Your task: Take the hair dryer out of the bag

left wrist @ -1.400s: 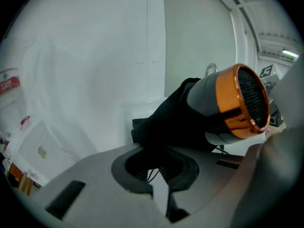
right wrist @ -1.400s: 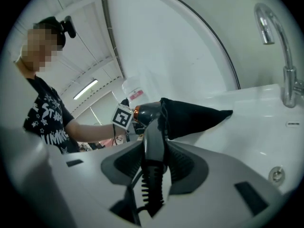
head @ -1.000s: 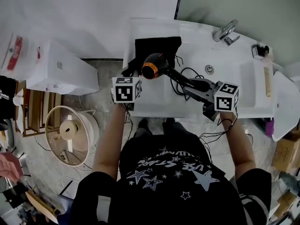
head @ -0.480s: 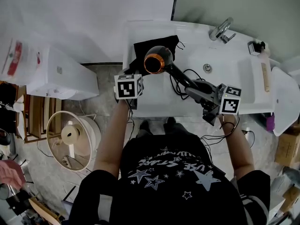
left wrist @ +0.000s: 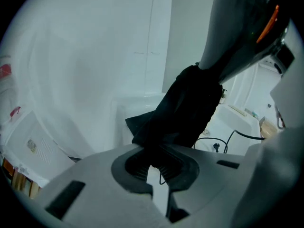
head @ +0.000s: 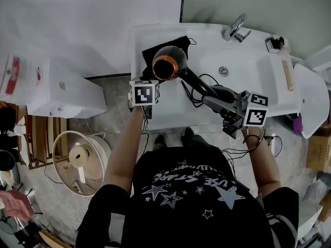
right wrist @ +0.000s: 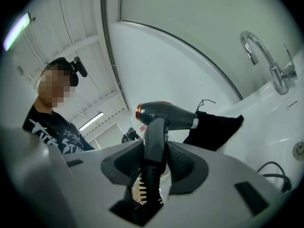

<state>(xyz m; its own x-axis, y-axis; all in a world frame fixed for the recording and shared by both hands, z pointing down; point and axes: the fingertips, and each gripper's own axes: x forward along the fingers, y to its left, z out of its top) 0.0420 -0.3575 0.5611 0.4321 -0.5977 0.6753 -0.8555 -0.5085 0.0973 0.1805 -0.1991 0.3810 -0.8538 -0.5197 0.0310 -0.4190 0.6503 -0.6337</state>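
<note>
Head view shows the hair dryer (head: 166,67) held above the washbasin (head: 243,61), its handle clamped in your right gripper (right wrist: 154,165), while your left gripper (left wrist: 159,167) pinches the black bag (head: 160,48), whose mouth seems not yet clear of the nozzle, so the pull-out looks nearly done.

You work in bright, even, soft light; the white sink (head: 170,112) nearly blows out and shadows stay faint. Both gripper views bend strongly and go black at the corners, and the nearest foreground goes soft. The bag (left wrist: 185,108) reads as a flat black mass without detail, and a ceiling strip (right wrist: 18,31) glares top left.
</note>
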